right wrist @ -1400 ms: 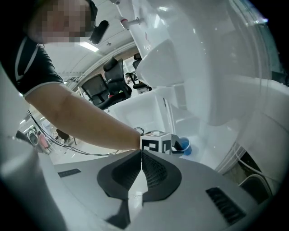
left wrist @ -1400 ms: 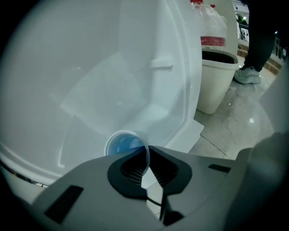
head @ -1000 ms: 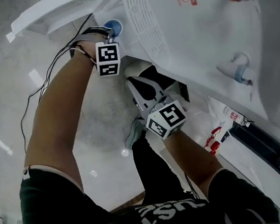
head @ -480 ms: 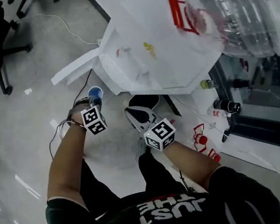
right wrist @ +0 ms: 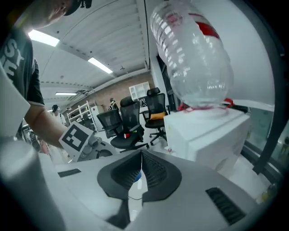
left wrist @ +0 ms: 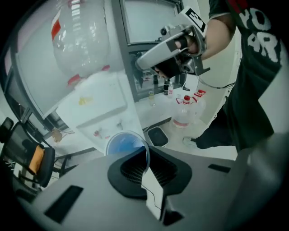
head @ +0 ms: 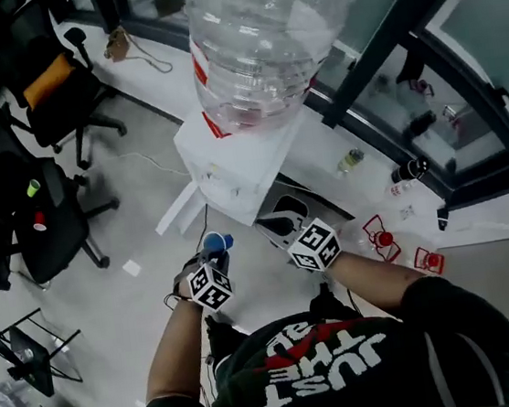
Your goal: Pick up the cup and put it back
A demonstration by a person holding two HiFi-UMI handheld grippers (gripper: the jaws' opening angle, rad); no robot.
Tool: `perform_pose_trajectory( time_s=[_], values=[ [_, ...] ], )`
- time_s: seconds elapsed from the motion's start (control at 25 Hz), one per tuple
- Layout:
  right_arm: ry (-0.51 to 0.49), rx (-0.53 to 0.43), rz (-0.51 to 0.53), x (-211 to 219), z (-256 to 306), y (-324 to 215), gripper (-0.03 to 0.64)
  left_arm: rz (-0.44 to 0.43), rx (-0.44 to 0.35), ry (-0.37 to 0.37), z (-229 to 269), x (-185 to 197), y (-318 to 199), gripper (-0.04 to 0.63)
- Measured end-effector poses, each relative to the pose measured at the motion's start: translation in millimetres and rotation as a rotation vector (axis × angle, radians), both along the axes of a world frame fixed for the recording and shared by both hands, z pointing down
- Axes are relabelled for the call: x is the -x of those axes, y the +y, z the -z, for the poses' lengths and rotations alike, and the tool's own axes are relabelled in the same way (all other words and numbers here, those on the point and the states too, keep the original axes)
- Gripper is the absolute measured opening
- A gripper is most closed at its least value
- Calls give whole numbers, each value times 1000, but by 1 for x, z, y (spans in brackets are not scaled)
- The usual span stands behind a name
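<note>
A blue cup (head: 215, 242) (left wrist: 123, 145) is pinched by its rim in my left gripper (head: 215, 256) (left wrist: 146, 154), which is shut on it; the cup's open mouth faces the camera in the left gripper view. Behind it stands a white water dispenser (head: 232, 168) (left wrist: 97, 110) (right wrist: 207, 135) with a large clear bottle (head: 262, 40) (left wrist: 81, 40) (right wrist: 194, 58) on top. My right gripper (head: 277, 225) (right wrist: 141, 157) is to the right of the cup, its jaws shut with nothing between them. It also shows in the left gripper view as the right gripper (left wrist: 174, 45).
Black office chairs (head: 39, 95) (right wrist: 131, 122) stand on the floor to the left. A dark pad (head: 288, 214) (left wrist: 158, 135) lies at the dispenser's foot. Small bottles (head: 350, 160) and red-and-white items (head: 383, 237) sit by the glass wall on the right.
Both grippers have risen from down by the dispenser's foot, and the head view has pulled up so the whole dispenser and bottle show. The cup stays in the left gripper.
</note>
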State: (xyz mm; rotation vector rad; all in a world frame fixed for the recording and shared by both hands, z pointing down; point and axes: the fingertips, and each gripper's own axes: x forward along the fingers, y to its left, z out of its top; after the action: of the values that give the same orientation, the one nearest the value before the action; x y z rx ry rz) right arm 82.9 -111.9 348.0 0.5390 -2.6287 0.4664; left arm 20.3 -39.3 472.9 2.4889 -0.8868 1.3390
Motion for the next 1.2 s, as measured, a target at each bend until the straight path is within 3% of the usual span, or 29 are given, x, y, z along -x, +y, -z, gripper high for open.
perform_pose_trajectory(
  time_s=[0.32,0.64,0.92,1.2],
  values=[
    [-103,-138,73,-38,160,23,32,-50,-153,-7,190,-14,9,21],
    [-192,-286,40,-71,295,30,32,-127,-403,82,373,-42,8,21],
    [-187,-412,48,-73,338,38,32,-157,-544,81,436,-52,9,21],
    [-192,-430,55,-68,347,41,32,-147,-596,78,453,-47,10,21]
  ],
)
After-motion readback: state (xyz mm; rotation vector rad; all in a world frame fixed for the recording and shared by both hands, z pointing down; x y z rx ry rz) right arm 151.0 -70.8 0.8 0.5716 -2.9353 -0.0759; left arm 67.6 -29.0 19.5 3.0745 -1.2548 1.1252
